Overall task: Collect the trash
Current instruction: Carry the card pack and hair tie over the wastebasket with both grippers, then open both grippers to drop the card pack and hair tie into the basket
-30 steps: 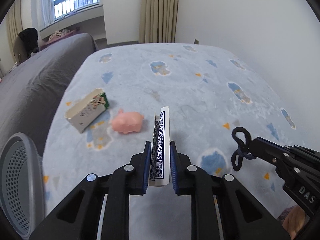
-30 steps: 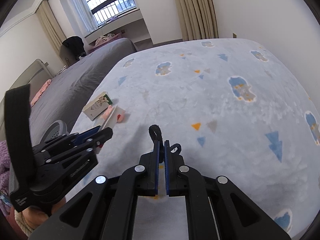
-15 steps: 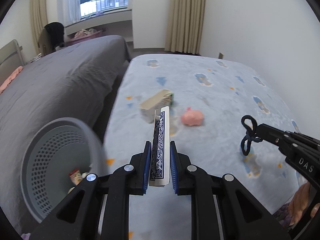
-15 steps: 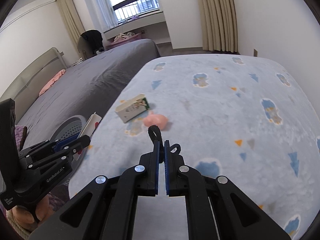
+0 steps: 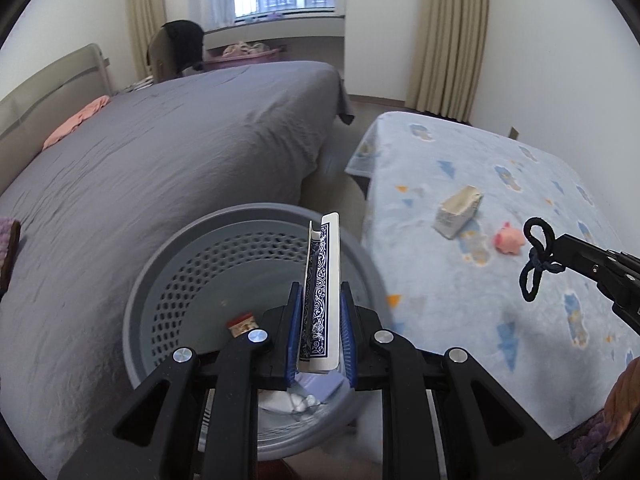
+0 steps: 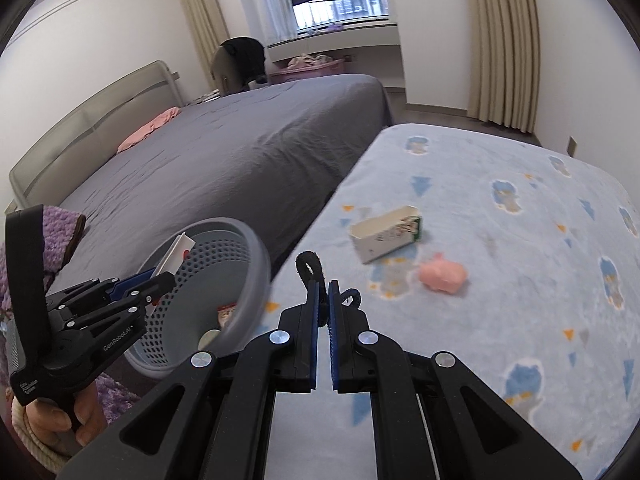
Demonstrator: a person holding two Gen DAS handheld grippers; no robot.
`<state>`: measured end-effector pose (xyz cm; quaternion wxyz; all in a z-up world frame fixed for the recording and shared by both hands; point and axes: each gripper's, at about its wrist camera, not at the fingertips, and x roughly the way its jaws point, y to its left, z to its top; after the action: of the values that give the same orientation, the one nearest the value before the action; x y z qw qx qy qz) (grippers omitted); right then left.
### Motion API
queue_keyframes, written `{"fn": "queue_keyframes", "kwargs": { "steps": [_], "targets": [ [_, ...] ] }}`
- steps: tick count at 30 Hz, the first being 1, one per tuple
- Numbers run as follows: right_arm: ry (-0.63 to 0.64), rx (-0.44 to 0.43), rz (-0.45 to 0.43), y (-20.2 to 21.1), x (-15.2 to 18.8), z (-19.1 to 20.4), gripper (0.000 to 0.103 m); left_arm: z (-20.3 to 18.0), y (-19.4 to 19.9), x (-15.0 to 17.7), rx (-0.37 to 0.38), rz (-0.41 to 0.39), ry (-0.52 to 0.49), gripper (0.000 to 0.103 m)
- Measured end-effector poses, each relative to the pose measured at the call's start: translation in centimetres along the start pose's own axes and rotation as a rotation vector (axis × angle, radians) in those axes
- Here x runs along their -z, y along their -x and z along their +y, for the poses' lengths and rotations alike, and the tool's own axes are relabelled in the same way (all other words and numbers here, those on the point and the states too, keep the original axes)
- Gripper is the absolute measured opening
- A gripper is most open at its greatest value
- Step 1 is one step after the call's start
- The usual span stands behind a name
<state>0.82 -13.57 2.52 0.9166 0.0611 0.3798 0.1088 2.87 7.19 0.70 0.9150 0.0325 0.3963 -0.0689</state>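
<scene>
My left gripper (image 5: 319, 312) is shut on a playing-card box (image 5: 322, 280) with a blue patterned back and holds it over the grey perforated trash basket (image 5: 192, 252). The basket also shows in the right wrist view (image 6: 256, 264), with scraps inside. My right gripper (image 6: 323, 300) is shut on a black knotted cord (image 6: 309, 270), held above the blue blanket's near edge; the cord also shows in the left wrist view (image 5: 536, 260). A white and green carton (image 6: 384, 234) and a pink pig toy (image 6: 443, 276) lie on the blanket.
The basket stands on the floor between a grey bed (image 5: 160, 152) and the bed with the light blue patterned blanket (image 6: 520, 240). A pink cloth (image 6: 148, 130) lies on the grey bed. A window, curtains and white walls are behind.
My left gripper has swung left from over the blanket to above the basket, still holding the card box. My right gripper has followed to the left with the cord.
</scene>
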Motion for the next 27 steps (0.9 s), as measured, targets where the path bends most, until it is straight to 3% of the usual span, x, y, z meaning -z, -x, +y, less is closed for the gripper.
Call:
{"fn": "queue_keyframes", "kwargs": {
  "steps": [9, 17, 27],
  "targets": [
    [0.095, -0.084, 0.062, -4.1, -0.6, 6.2, 0.005, 4.9, -0.7, 1.7, -0.094, 0.011, 0.074, 0.018],
    [0.138, -0.146, 0.089, -7.3, -1.4, 10.1, 0.005, 7.4, -1.9, 2.8, -0.132, 0.049, 0.109, 0.018],
    [0.151, -0.173, 0.131, -10.1, -1.0, 11.2, 0.005, 8.7, -3.5, 3.4, -0.149, 0.091, 0.160, 0.018]
  ]
}}
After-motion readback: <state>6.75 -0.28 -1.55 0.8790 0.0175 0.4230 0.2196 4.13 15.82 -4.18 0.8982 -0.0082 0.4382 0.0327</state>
